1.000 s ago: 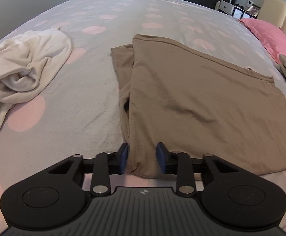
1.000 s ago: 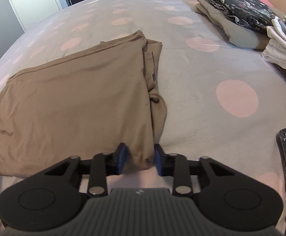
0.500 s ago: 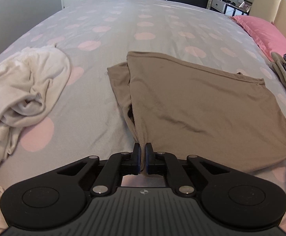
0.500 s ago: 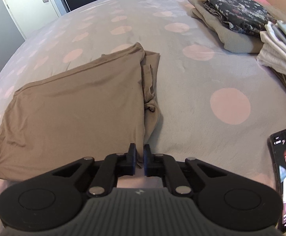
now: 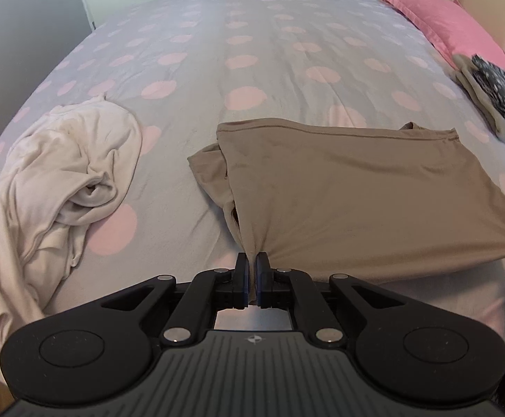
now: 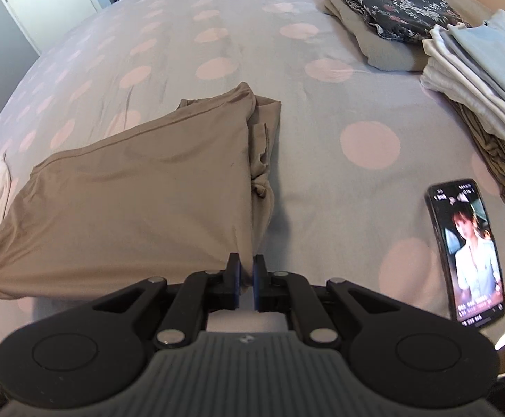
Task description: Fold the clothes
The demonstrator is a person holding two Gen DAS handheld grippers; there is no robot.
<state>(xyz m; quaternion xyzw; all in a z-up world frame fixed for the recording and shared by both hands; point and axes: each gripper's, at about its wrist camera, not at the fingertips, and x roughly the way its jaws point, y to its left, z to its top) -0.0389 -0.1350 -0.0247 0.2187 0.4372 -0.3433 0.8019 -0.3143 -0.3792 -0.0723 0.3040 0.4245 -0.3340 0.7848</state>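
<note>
Left tool [image 5: 251,267] pinches near-left corner of tan shirt [image 5: 356,187]; right tool [image 6: 246,269] pinches near-right corner. Shirt stretches away from both across bed [image 5: 252,52], near edge lifted, far hem flat.

1. Garment [image 5: 356,187]: plain tan-brown.
2. Bedspread [image 5: 252,34]: grey-lilac w/ pink polka dots.
3. Crumpled cloth [image 5: 68,173]: cream-white.
4. Pillow [image 5: 450,24]: solid pink.
5. Folded top [image 6: 391,3]: dark w/ small floral print.
6. Gripper fingers [image 5: 242,274]: black, blue pads.
</note>
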